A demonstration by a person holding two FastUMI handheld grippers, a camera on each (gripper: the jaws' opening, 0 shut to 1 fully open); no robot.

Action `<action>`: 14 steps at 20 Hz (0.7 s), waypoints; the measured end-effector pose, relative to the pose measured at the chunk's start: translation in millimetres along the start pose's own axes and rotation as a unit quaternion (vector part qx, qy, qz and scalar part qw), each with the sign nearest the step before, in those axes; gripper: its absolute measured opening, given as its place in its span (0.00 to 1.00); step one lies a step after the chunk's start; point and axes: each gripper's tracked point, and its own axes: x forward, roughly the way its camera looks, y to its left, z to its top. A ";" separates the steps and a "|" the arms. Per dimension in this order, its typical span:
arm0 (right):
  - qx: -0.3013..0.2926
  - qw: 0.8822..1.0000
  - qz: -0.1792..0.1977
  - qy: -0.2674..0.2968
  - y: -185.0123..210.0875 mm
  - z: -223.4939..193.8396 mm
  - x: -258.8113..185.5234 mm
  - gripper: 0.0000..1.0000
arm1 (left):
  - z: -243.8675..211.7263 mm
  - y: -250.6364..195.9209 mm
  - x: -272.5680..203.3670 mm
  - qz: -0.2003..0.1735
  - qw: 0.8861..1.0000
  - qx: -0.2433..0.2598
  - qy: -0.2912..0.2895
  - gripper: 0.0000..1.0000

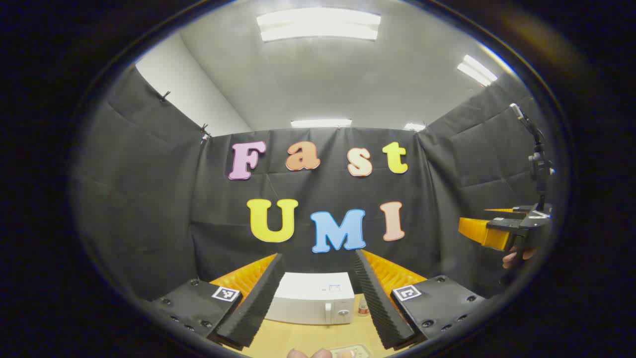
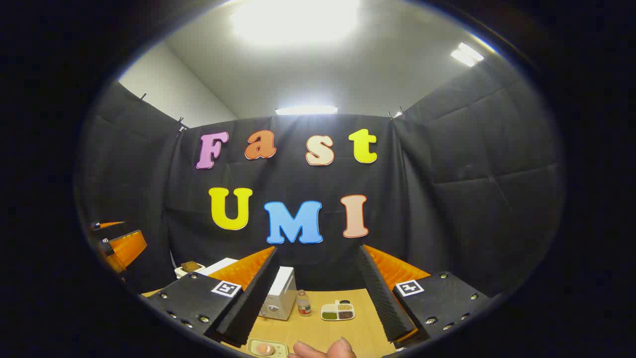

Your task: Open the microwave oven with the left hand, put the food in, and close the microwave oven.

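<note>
None of the three steps looks begun, judging by how things lie.

Left gripper view: the left gripper (image 1: 318,298) hangs above the table (image 1: 298,338) with its jaws spread wide and nothing between them. Straight ahead, framed in the gap between its fingers, sits the microwave oven (image 1: 310,298), white, door shut, its handle and dial toward the right end of its front. A small bottle (image 1: 363,307) stands just beside the oven, right of it and close to the inner edge of this gripper's right finger. Far off to the right and higher up, the right gripper (image 1: 484,229) is held in a hand (image 1: 516,256). At the bottom edge, below the fingers, fingertips and the corner of a tray show.

Right gripper view: the right gripper (image 2: 318,293) is likewise released, wide apart and empty. Ahead and left, partly behind its left finger, stands the microwave oven (image 2: 278,296), with the bottle (image 2: 303,303) just right of it. Dead ahead between the fingers lies a divided dish (image 2: 338,311) of grains. Nearest, low and left of centre, lies a small tray (image 2: 267,347) carrying something pinkish, probably the food, though I cannot tell for sure. A second dish (image 2: 190,268) sits far left, beyond the oven, and the left gripper (image 2: 121,248) shows at the left margin.

Everything remains: opening the door, loading the food, closing up.
</note>
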 end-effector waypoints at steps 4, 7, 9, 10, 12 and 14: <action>-0.009 1.000 -0.003 0.000 -5.7 -2.0 -0.3 0.97 | -7.4 -7.2 0.1 -0.003 1.000 0.006 0.011 0.93; -0.007 1.000 0.002 0.002 -6.9 -3.6 0.4 0.97 | -6.1 -11.3 2.3 -0.001 1.000 0.009 0.013 0.94; -0.008 1.000 0.005 0.003 -9.5 -4.4 1.9 0.97 | -3.6 -12.9 0.1 0.004 1.000 0.012 0.010 0.96; -0.007 1.000 0.005 0.002 -11.4 -3.2 2.3 0.97 | -4.2 -14.1 -0.7 0.007 1.000 0.013 0.010 0.94; -0.004 1.000 0.009 0.000 -15.2 -1.3 3.8 0.97 | -5.4 -17.3 -2.2 0.012 1.000 0.013 0.012 0.93; -0.002 1.000 0.012 0.002 -20.0 -3.4 4.8 0.97 | -9.1 -23.1 -2.3 0.014 1.000 0.013 0.018 0.93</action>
